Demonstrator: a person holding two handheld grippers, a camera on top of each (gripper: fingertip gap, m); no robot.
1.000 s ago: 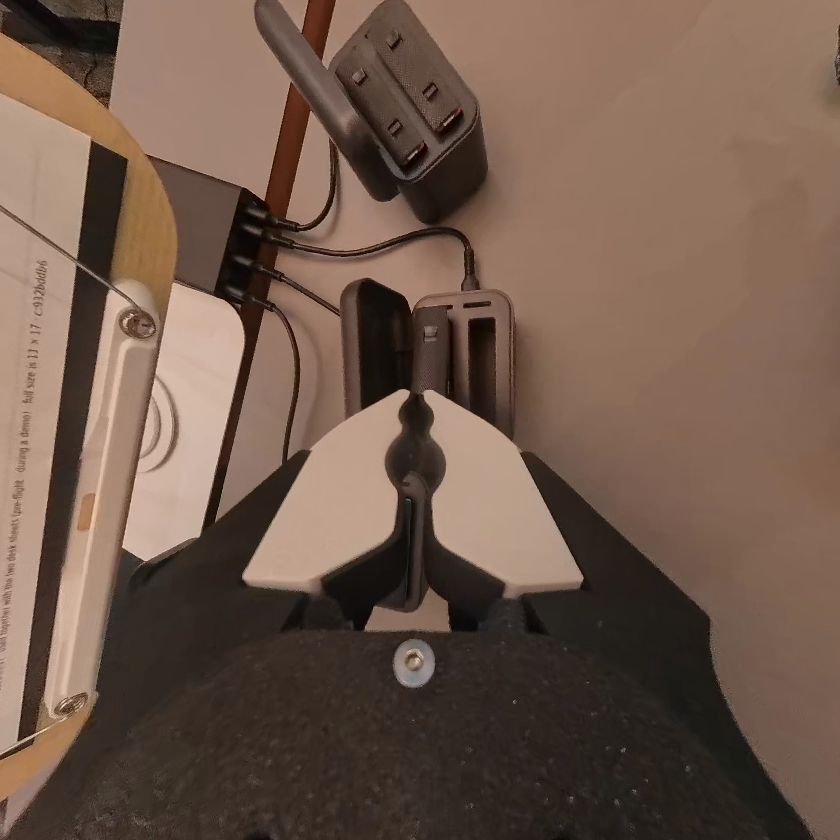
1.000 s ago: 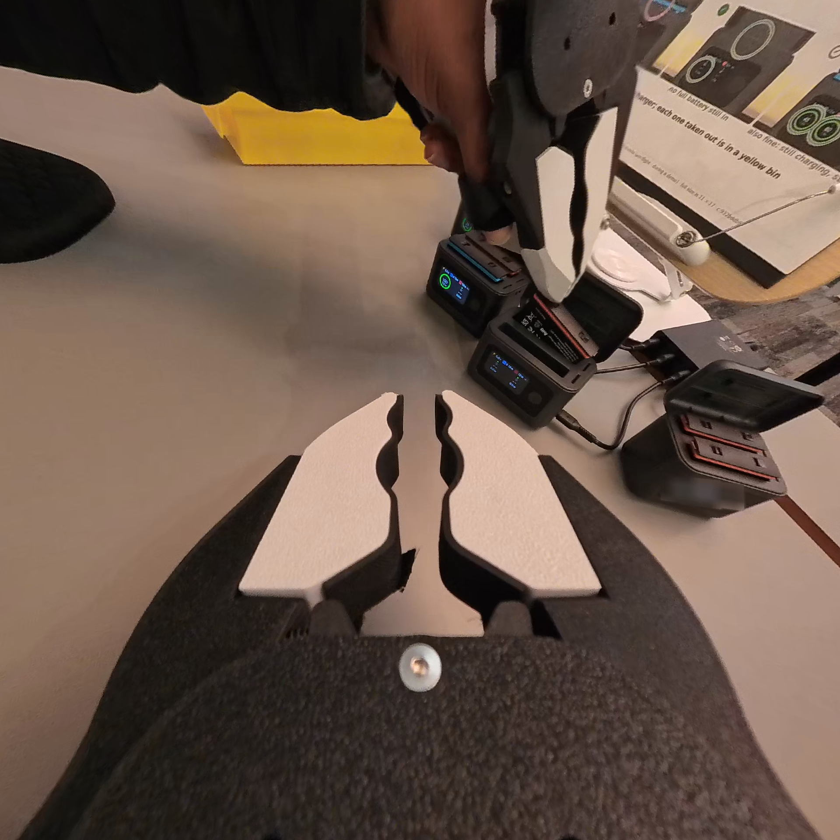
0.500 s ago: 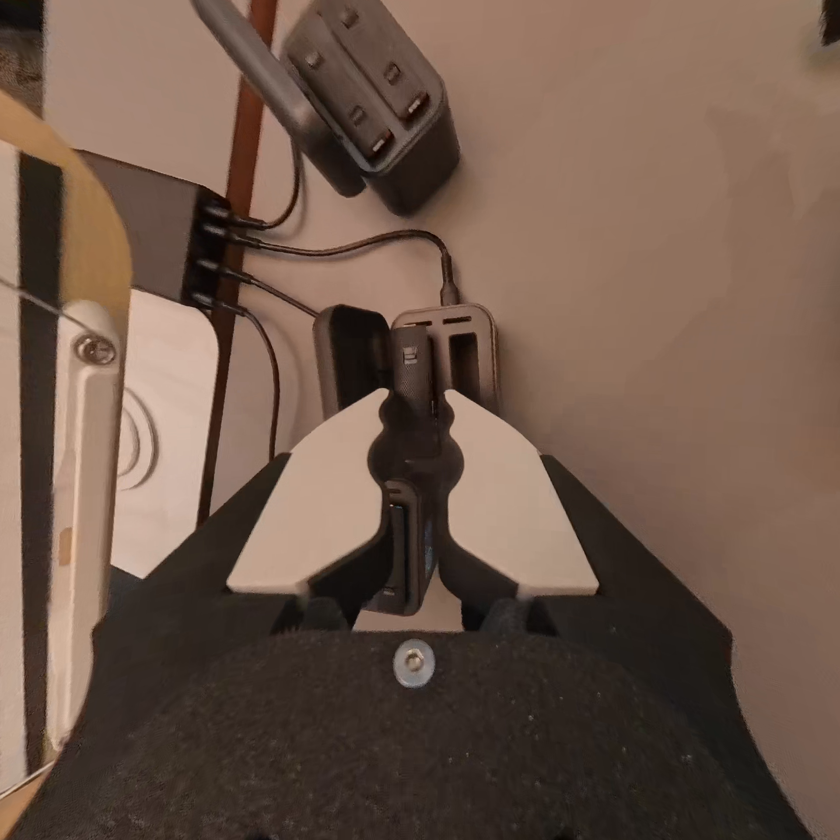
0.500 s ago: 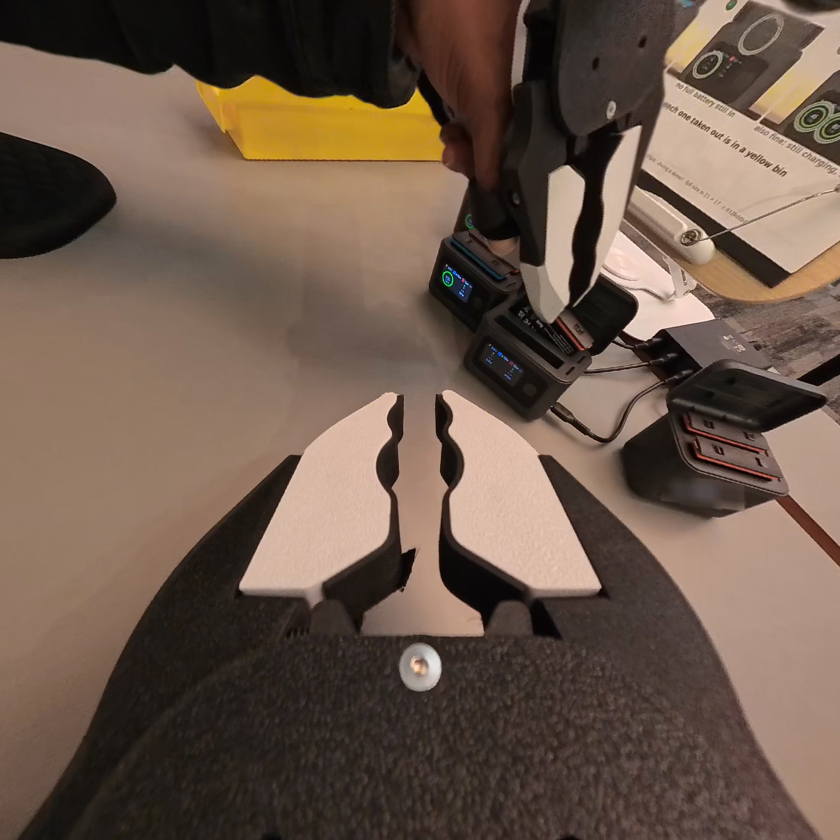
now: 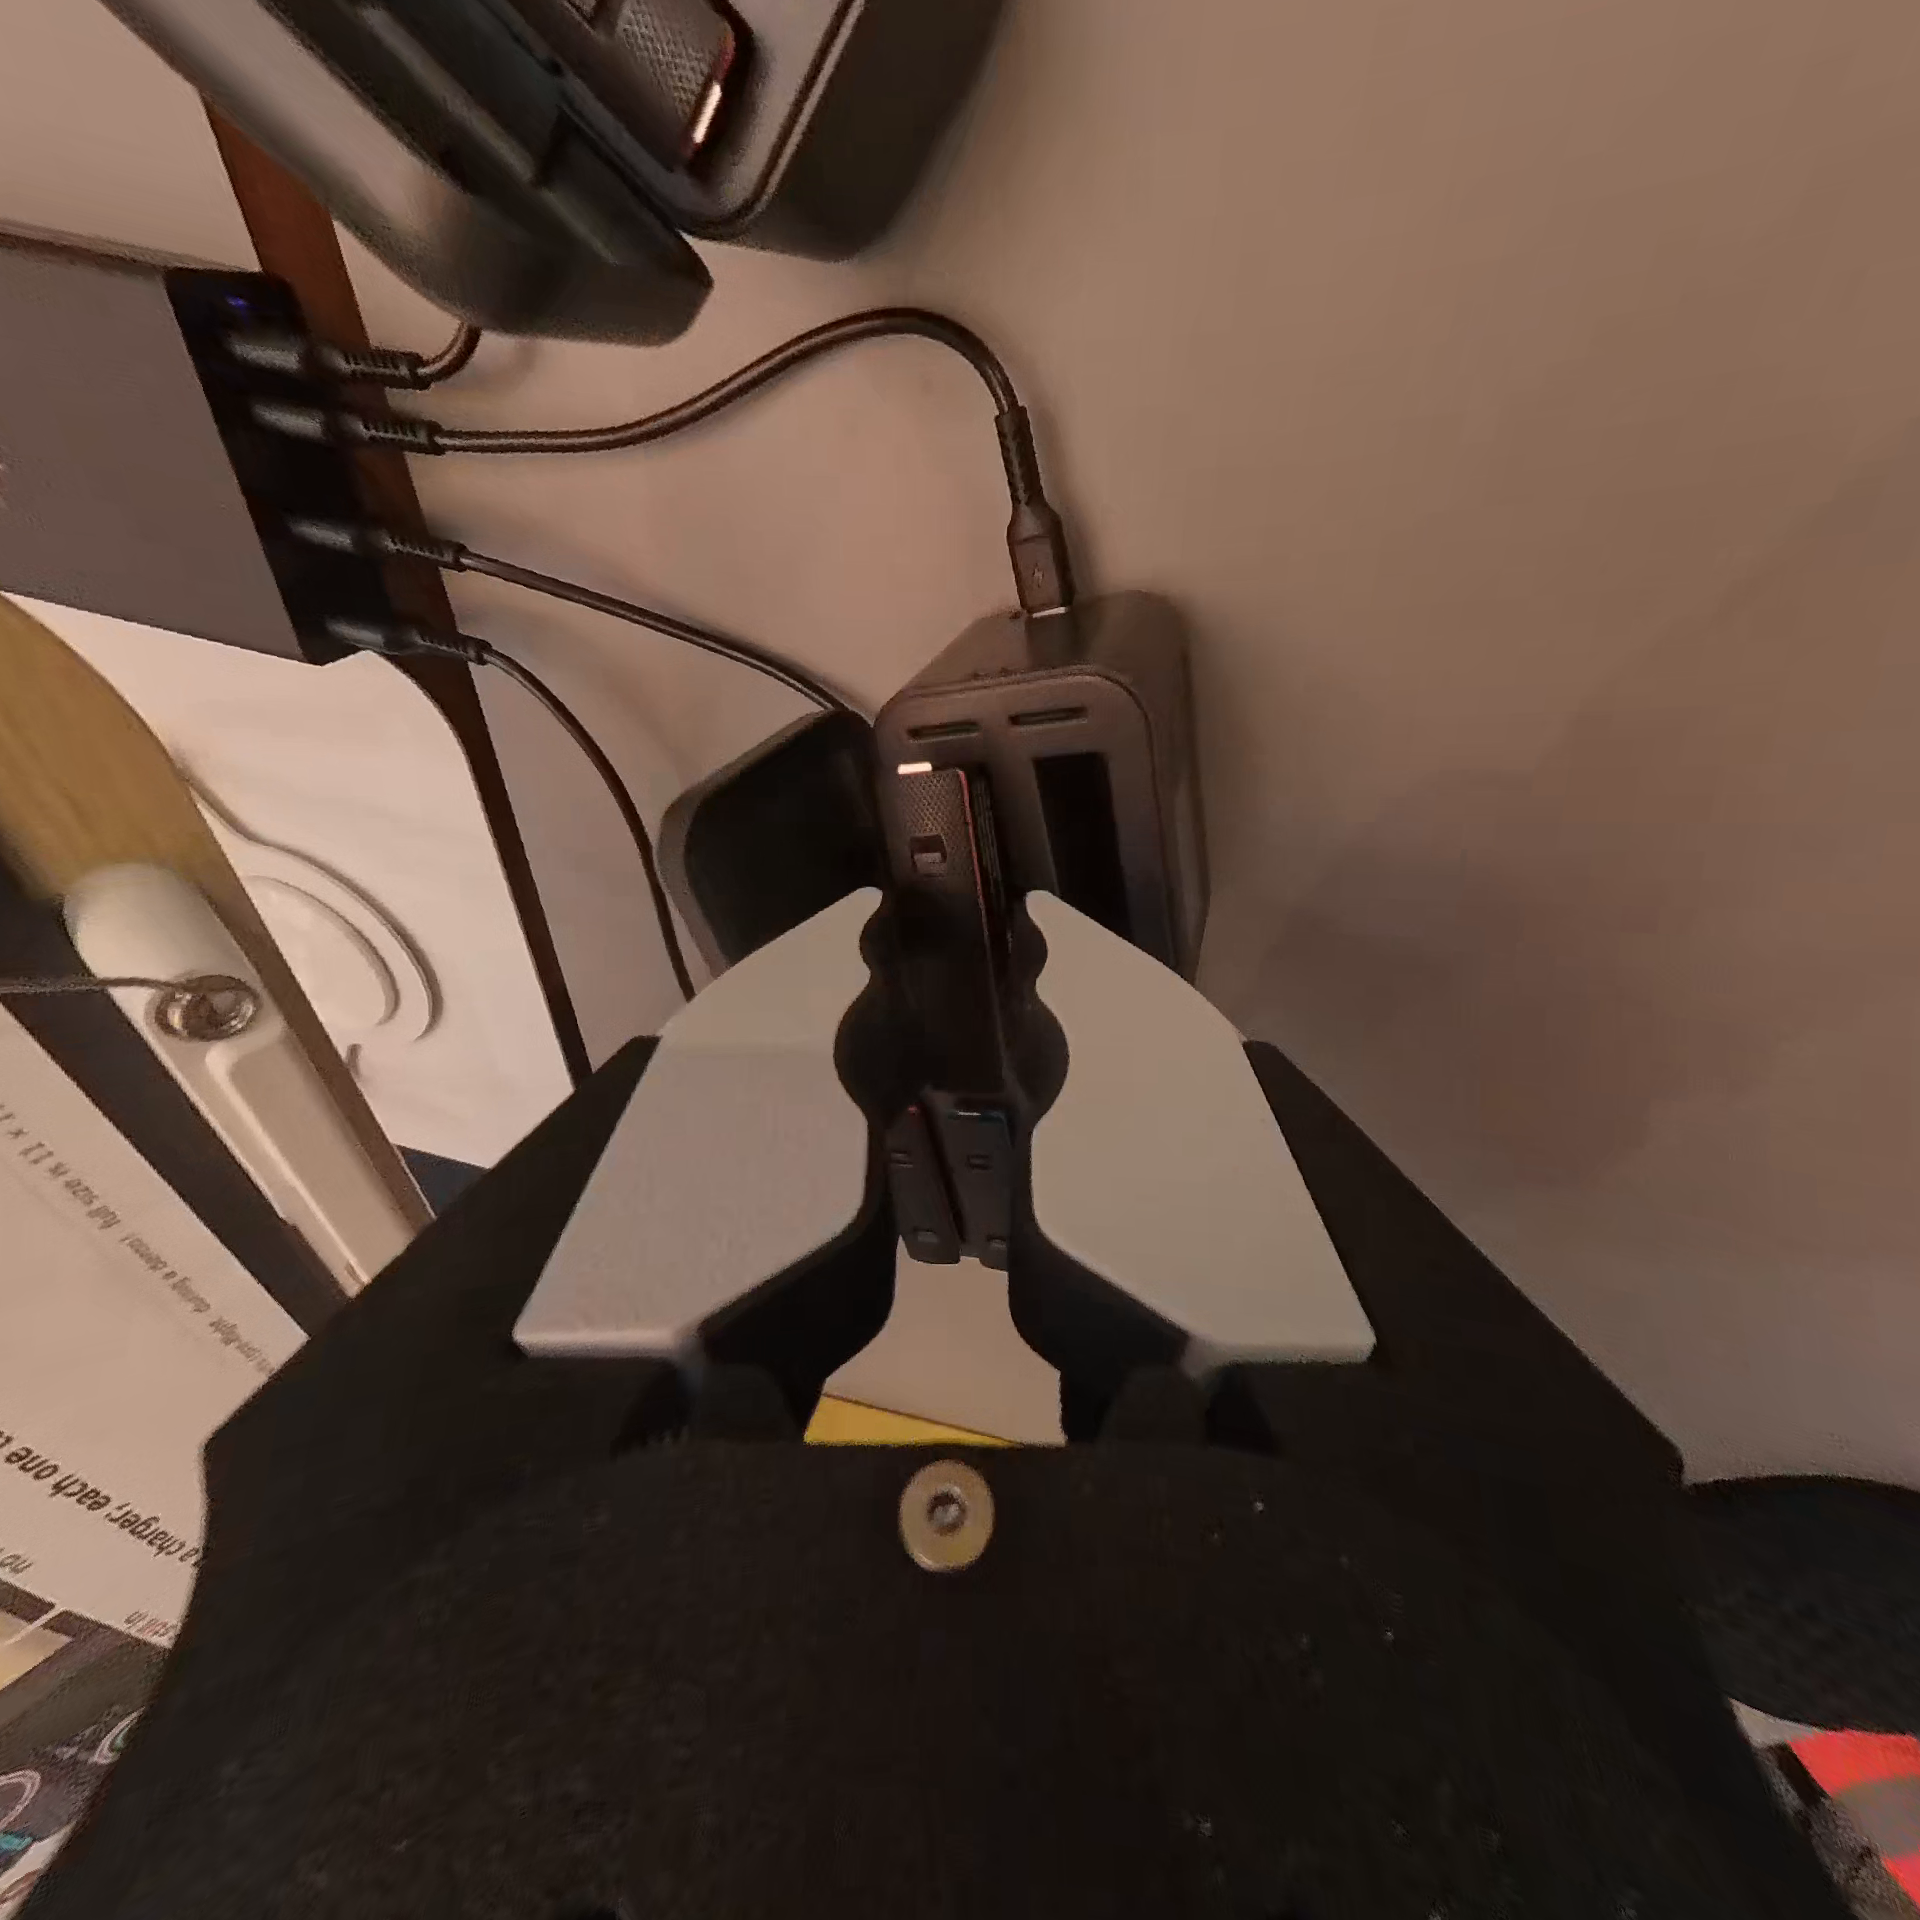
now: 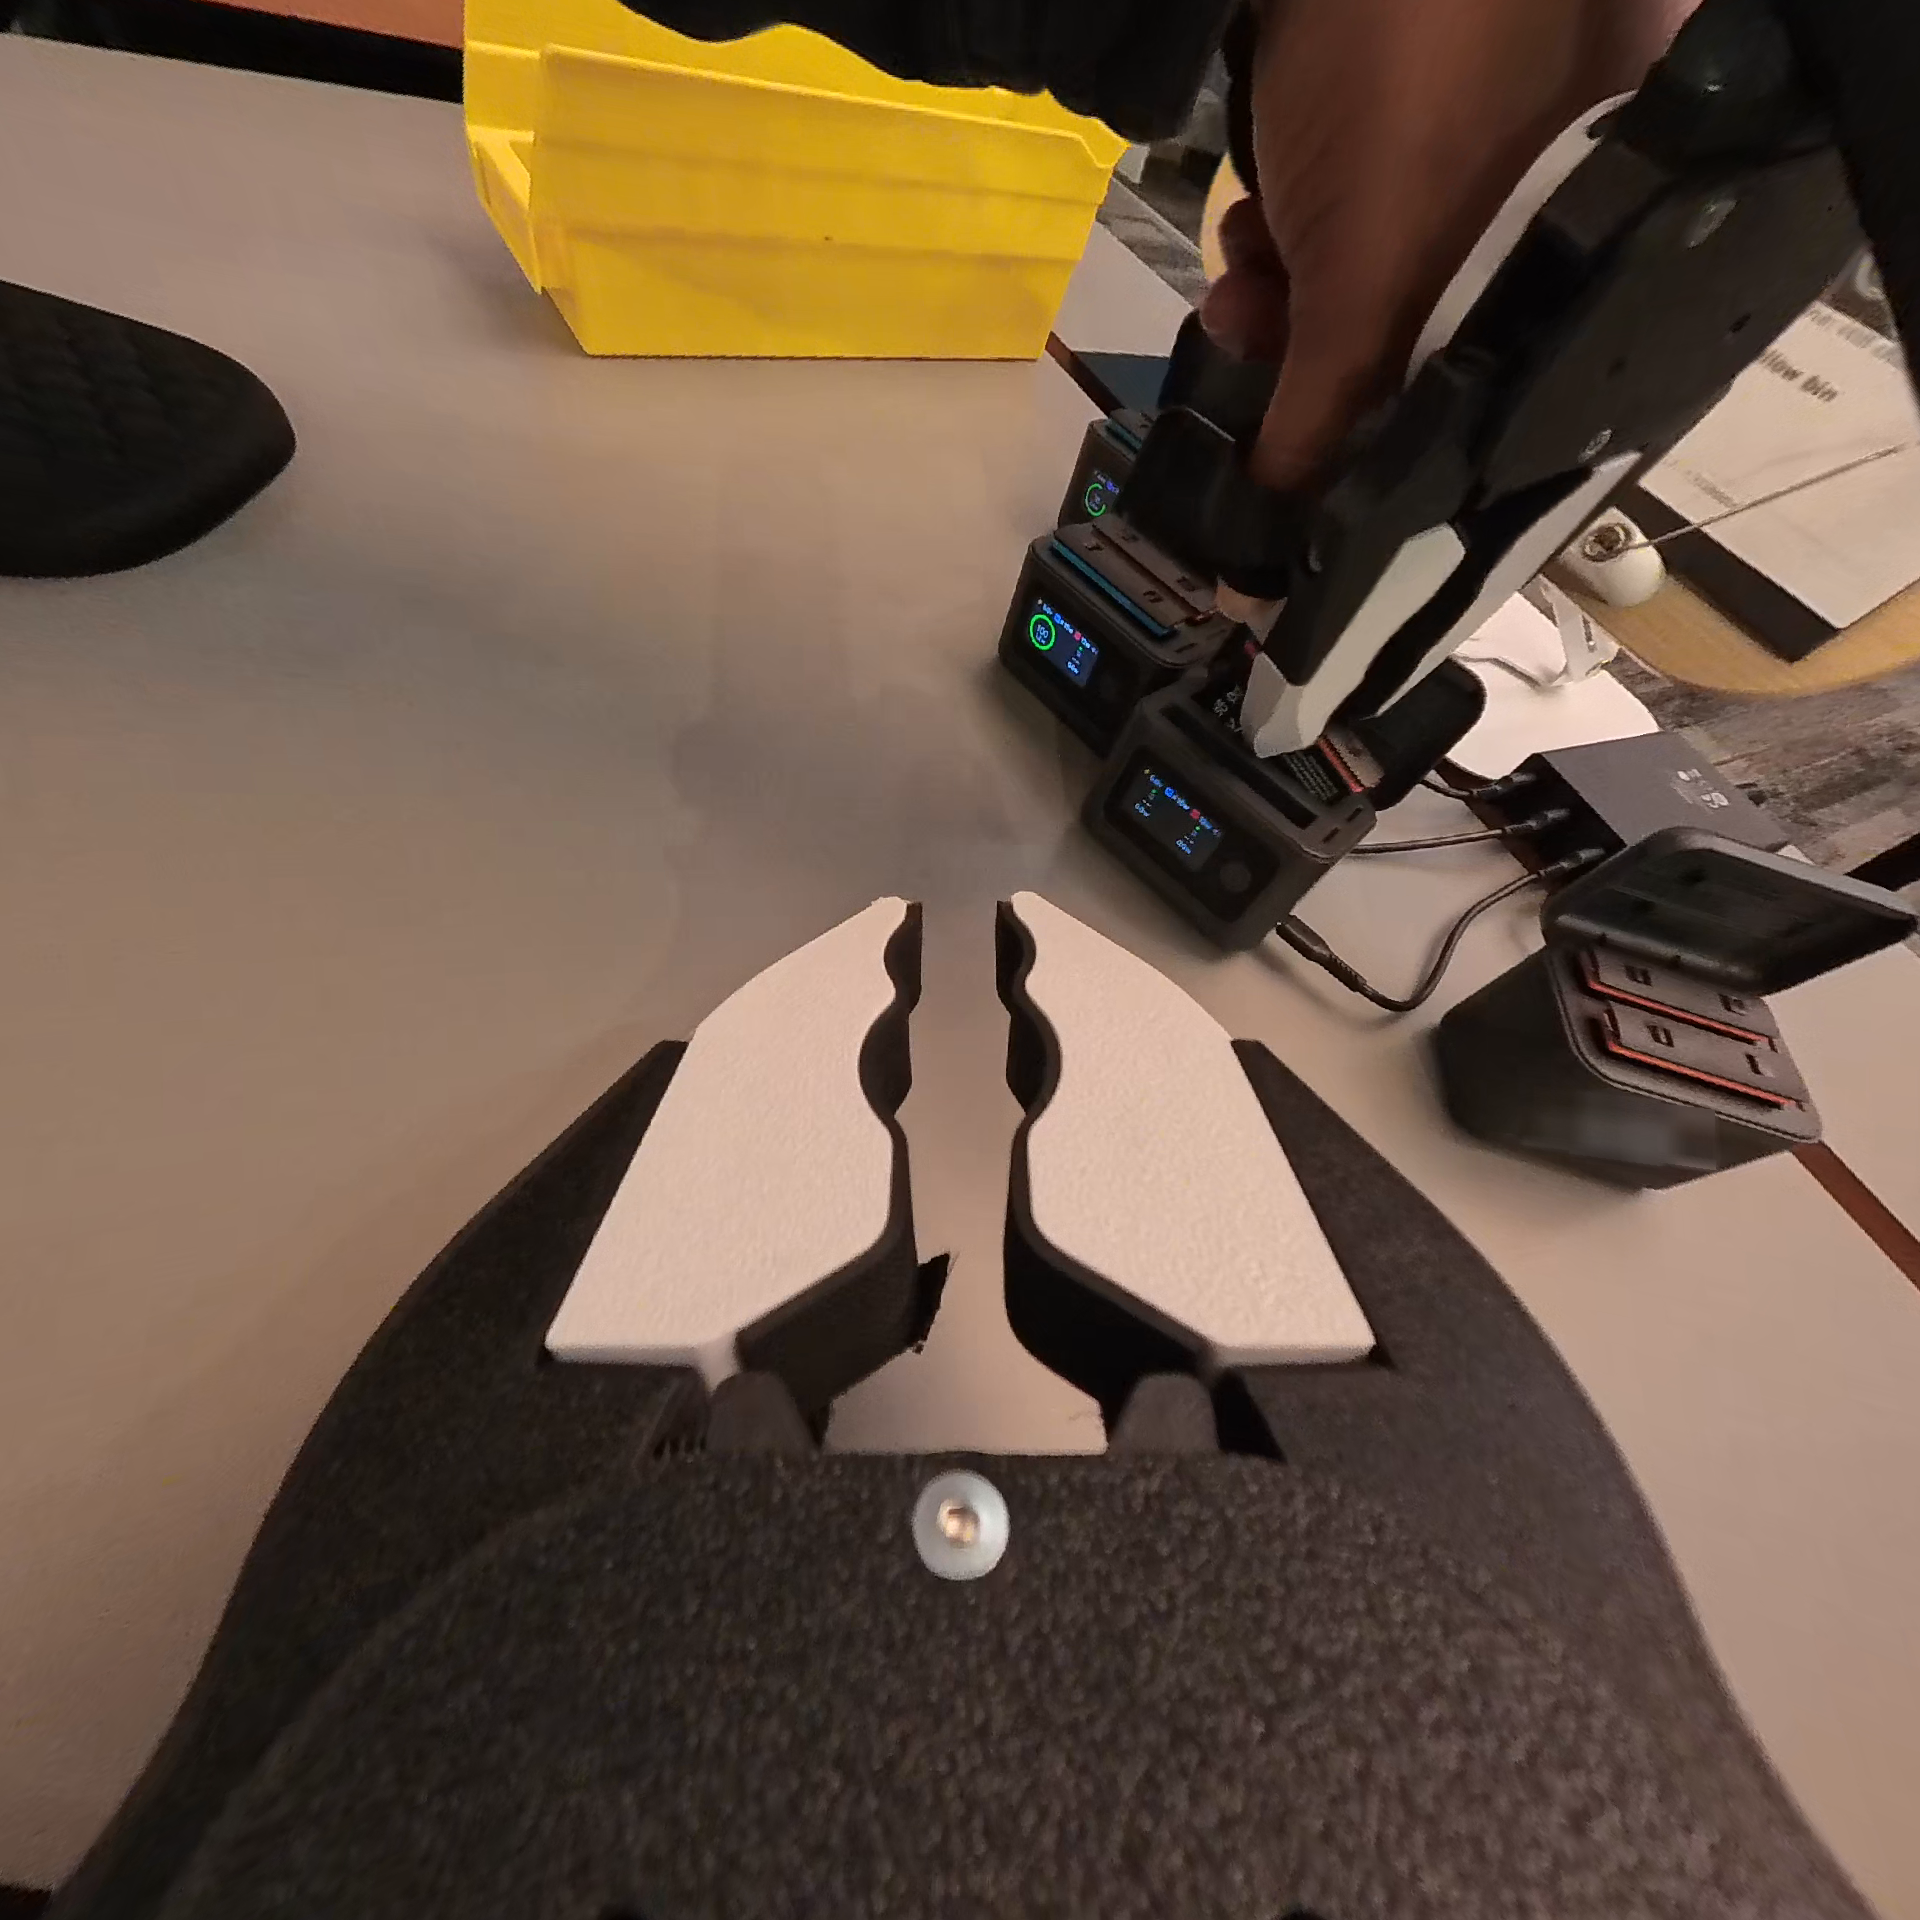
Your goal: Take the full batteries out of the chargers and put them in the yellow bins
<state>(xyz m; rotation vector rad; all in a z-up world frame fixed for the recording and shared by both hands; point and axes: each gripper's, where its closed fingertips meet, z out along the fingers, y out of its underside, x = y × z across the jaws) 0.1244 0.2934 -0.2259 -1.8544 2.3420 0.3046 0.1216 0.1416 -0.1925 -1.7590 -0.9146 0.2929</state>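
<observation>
My left gripper [image 5: 956, 914] is shut on a dark battery [image 5: 930, 831] that stands tilted out of the left slot of a grey charger [image 5: 1153, 748]; the slot beside it is empty. In the right wrist view the left gripper [image 6: 1278, 727], held by a hand, leans over this middle charger [image 6: 1195, 831], and the battery's red-edged end [image 6: 1340, 764] shows at its tip. My right gripper [image 6: 956, 904] is slightly open and empty, low over the table. A yellow bin [image 6: 810, 229] stands at the far side.
Two more chargers [image 6: 1081, 644] with lit screens stand behind the middle one. A fourth charger [image 6: 1621, 1081] with raised lid and orange-edged batteries stands right. Cables [image 5: 727, 405] run to a black power hub [image 6: 1652, 790]. A sign board [image 5: 156, 1143] stands behind; a black rounded object [image 6: 114, 436] lies left. Left tips to right tips: about 15 centimetres.
The left gripper's fingers have spread a little around the battery, and it has tilted over the charger. The battery now leans in its slot. The right gripper has hardly moved.
</observation>
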